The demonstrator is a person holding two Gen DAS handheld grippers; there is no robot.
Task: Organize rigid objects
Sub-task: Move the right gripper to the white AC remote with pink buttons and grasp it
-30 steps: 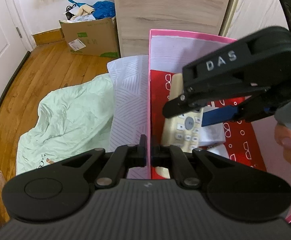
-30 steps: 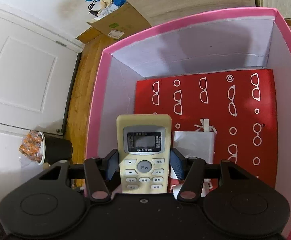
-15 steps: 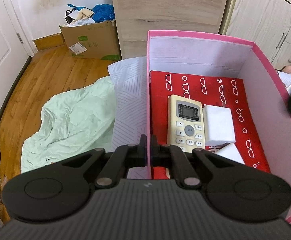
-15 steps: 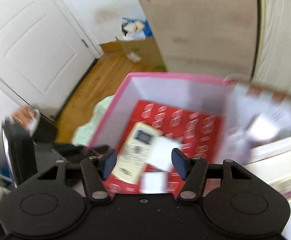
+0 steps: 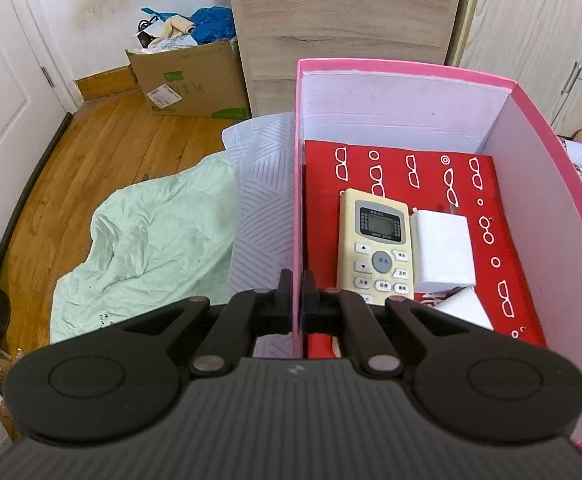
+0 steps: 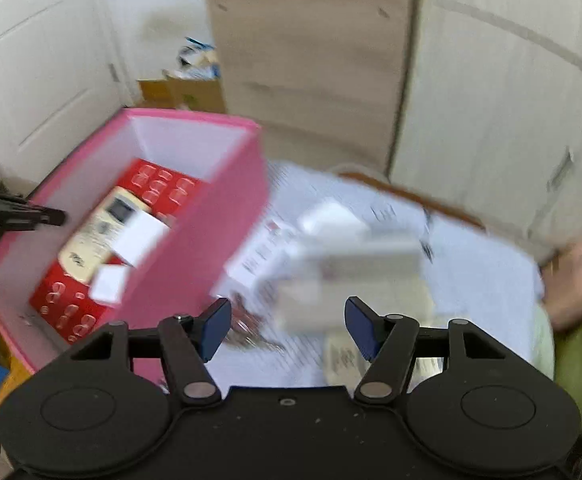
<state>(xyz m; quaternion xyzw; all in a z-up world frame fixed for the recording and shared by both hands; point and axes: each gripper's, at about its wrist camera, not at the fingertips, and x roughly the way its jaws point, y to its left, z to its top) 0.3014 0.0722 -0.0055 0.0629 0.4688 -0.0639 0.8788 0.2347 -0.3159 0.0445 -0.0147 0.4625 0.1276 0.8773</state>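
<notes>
A pink box [image 5: 547,184] with a red patterned floor holds a cream remote control [image 5: 375,246] and two white blocks [image 5: 443,252]. My left gripper [image 5: 297,302] is shut on the box's left wall [image 5: 298,200], one finger on each side. In the blurred right wrist view the pink box [image 6: 211,232] sits at left with the remote [image 6: 99,228] inside. My right gripper [image 6: 287,326] is open and empty, outside the box, above blurred white boxes [image 6: 331,248] and papers on the bed.
A green sheet [image 5: 143,248] and a striped pillow [image 5: 263,188] lie left of the box. A cardboard carton [image 5: 195,80] stands on the wooden floor by a wooden cabinet [image 5: 343,28]. A wardrobe [image 6: 491,92] stands behind the bed. A person [image 6: 579,280] lies at right.
My right gripper let go of the remote inside the box, rose out and swung right over the bed. My left gripper has stayed clamped on the box wall.
</notes>
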